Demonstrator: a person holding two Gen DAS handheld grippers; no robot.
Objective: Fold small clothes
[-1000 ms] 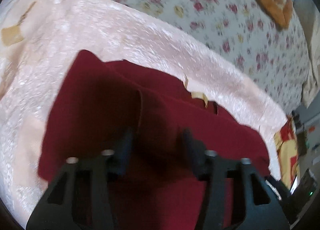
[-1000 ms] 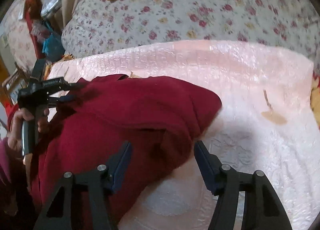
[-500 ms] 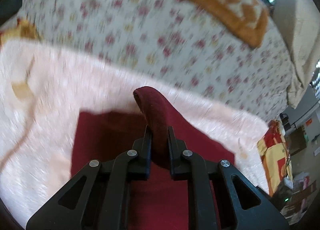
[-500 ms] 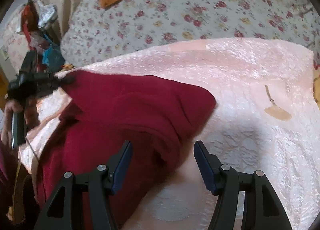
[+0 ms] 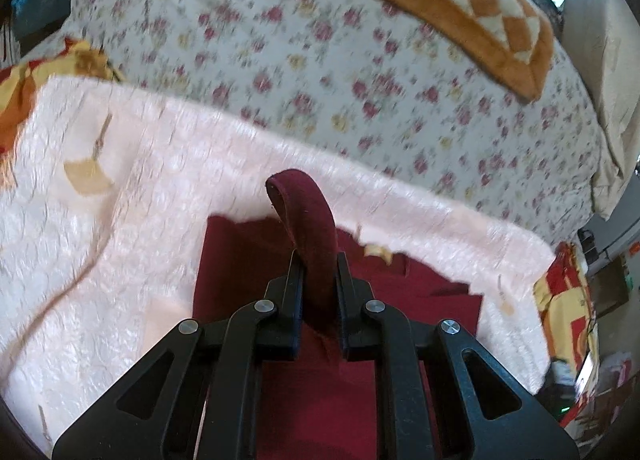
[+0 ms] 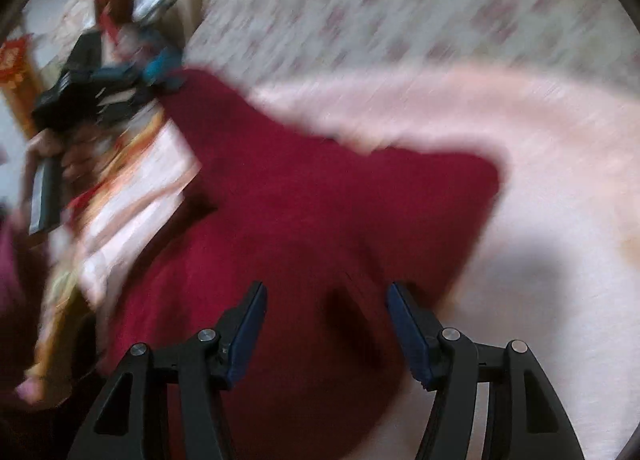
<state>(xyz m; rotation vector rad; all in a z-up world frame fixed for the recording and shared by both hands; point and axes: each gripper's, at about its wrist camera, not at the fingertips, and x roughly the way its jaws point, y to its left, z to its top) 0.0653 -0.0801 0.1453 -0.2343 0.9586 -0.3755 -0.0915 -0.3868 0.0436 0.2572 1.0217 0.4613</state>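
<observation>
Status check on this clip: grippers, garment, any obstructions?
Left gripper shut on a raised fold of the maroon garment. Right gripper open, over the garment's near part. Garment on pink quilt. Nothing in the way; right view blurred.

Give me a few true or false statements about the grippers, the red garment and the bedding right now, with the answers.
1. The left gripper is shut on a fold of the red garment. True.
2. The right gripper grips the garment too. False: its jaws stand open above it.
3. The garment lies on a pink blanket. True.
4. The floral bedspread is plain blue. False: it is white with small flowers.
5. An orange checked cushion lies on the bedspread. True.
</observation>
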